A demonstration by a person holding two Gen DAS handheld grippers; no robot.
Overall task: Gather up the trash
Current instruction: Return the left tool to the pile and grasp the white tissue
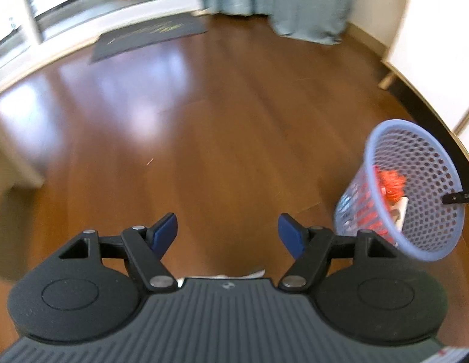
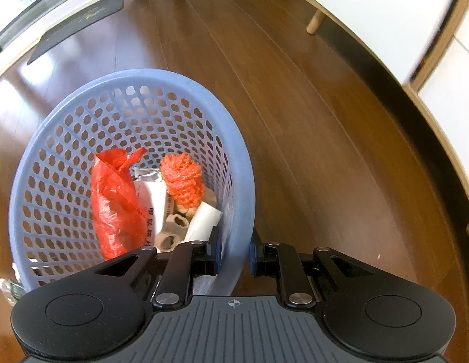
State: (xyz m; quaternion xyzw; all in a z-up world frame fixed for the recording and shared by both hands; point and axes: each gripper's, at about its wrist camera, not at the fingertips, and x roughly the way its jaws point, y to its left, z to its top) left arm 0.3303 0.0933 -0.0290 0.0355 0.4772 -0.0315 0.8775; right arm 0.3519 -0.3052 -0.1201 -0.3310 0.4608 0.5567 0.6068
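Note:
A blue mesh basket (image 2: 83, 115) fills the left of the right wrist view, tilted over the wooden floor. My right gripper (image 2: 234, 254) is shut on its near rim, one finger inside and one outside. Inside lie a red plastic bag (image 2: 113, 205), an orange yarn ball (image 2: 183, 181), white paper and cardboard tubes (image 2: 173, 227). The left wrist view shows the same basket (image 1: 416, 187) at the right, lifted and tilted. My left gripper (image 1: 227, 236) is open over bare floor with nothing between its fingers. A scrap of white paper (image 1: 249, 273) peeks out just below it.
A dark doormat (image 1: 146, 37) lies by the glass door at the back. Teal curtains (image 1: 279, 0) hang behind. White furniture on wooden legs (image 2: 385, 24) runs along the right. A pale cabinet corner (image 1: 10, 163) stands at the left. A crumpled wrapper (image 2: 7, 287) lies left of the basket.

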